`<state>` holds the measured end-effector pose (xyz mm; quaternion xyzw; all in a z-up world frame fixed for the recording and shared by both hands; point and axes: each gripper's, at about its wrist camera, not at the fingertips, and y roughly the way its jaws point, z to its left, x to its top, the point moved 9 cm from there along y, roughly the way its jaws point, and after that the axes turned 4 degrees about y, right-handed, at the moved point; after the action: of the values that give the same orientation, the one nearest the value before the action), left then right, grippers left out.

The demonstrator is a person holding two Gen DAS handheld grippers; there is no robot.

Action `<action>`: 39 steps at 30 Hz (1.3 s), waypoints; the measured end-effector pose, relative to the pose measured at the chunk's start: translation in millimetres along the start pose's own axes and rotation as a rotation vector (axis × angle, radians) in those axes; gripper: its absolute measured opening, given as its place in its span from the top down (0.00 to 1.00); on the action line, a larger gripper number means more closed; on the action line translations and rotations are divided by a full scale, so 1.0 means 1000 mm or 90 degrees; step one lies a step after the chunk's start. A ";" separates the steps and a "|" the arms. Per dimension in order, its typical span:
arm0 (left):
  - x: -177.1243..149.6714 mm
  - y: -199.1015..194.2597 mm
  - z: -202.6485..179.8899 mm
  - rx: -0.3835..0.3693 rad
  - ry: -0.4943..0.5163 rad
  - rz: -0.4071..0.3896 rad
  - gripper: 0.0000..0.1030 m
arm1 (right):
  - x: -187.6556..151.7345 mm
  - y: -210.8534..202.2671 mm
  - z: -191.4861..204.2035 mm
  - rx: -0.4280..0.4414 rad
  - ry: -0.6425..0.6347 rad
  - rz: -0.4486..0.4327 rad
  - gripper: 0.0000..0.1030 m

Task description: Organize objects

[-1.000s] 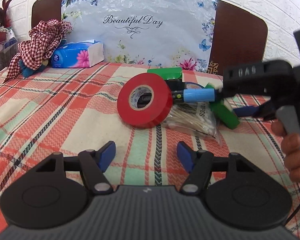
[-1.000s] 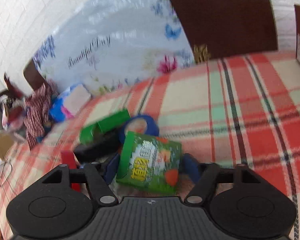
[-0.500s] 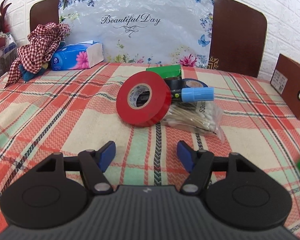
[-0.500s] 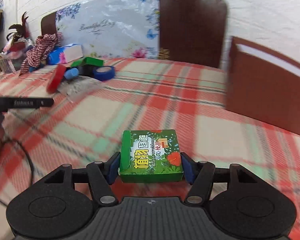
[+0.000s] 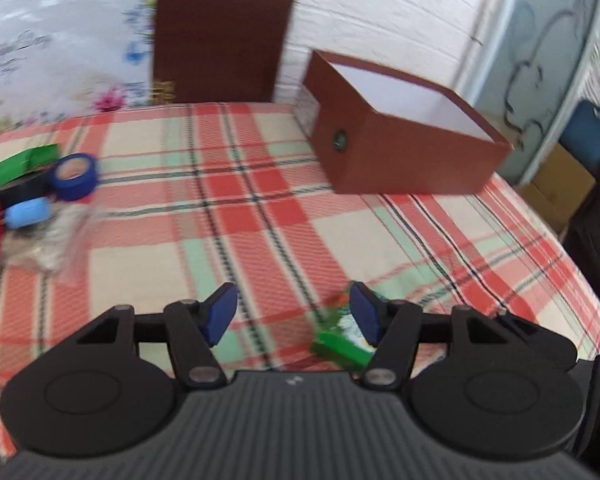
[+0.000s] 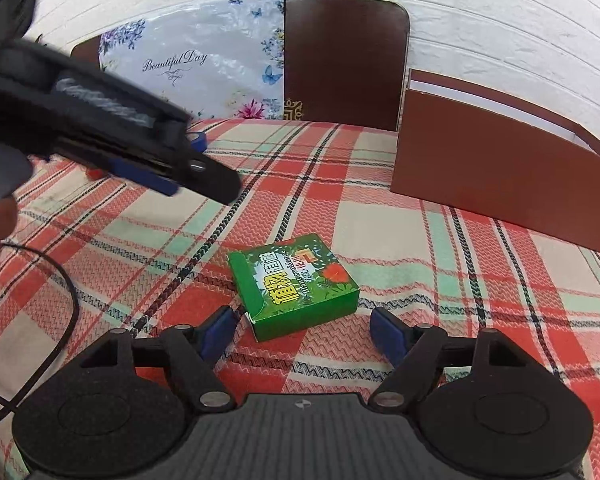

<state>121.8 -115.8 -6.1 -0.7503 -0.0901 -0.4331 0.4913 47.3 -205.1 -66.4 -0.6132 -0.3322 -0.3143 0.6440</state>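
Partly behind left hand-held gripper (image 5: 294, 320): blurred green box (image 5: 340, 346).

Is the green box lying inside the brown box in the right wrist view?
No, the green box lies on the plaid cloth, apart from the brown box.

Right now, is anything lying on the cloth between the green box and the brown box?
Nothing visible: only bare plaid cloth lies between the green box and the brown box. The left hand-held gripper hovers off to the other side, clear of that path.
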 end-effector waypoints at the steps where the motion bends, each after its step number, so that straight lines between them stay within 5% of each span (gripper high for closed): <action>1: 0.000 0.008 -0.007 -0.015 0.008 0.015 0.37 | 0.000 0.002 0.000 -0.001 -0.002 0.003 0.25; 5: -0.022 0.043 -0.031 -0.069 0.025 0.106 0.35 | 0.001 0.006 0.000 0.007 -0.016 0.009 0.30; 6: -0.026 0.046 -0.033 -0.084 0.019 0.106 0.37 | 0.001 0.008 0.001 0.015 -0.019 0.011 0.38; 10: -0.020 0.040 -0.032 -0.075 0.000 0.099 0.50 | 0.004 0.007 -0.004 0.030 -0.010 -0.003 0.38; 19: 0.112 0.023 -0.080 -0.094 0.088 -0.059 0.52 | 0.091 -0.024 -0.060 -0.074 -0.010 -0.218 0.38; 24: 0.172 0.061 -0.117 -0.099 0.124 -0.093 0.51 | 0.132 -0.010 -0.117 -0.125 0.007 -0.257 0.38; 27: 0.196 0.093 -0.135 -0.098 0.133 -0.102 0.37 | 0.147 0.013 -0.151 -0.145 0.015 -0.259 0.36; 28: 0.200 0.105 -0.138 -0.089 0.134 -0.099 0.36 | 0.149 0.025 -0.162 -0.162 0.015 -0.247 0.27; 30: 0.201 0.123 -0.134 -0.039 0.136 -0.096 0.38 | 0.147 0.038 -0.184 -0.211 0.041 -0.237 0.24; 36: 0.164 0.085 -0.105 -0.049 0.120 -0.165 0.36 | 0.126 0.007 -0.186 -0.158 0.131 -0.323 0.27; 39: 0.122 0.056 -0.076 -0.037 0.113 -0.151 0.36 | 0.114 -0.008 -0.168 -0.121 0.140 -0.331 0.27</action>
<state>184.1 -241.3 57.8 -0.7069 -0.1217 -0.5553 0.4208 114.6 -373.4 26.2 -0.5278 -0.3754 -0.5628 0.5136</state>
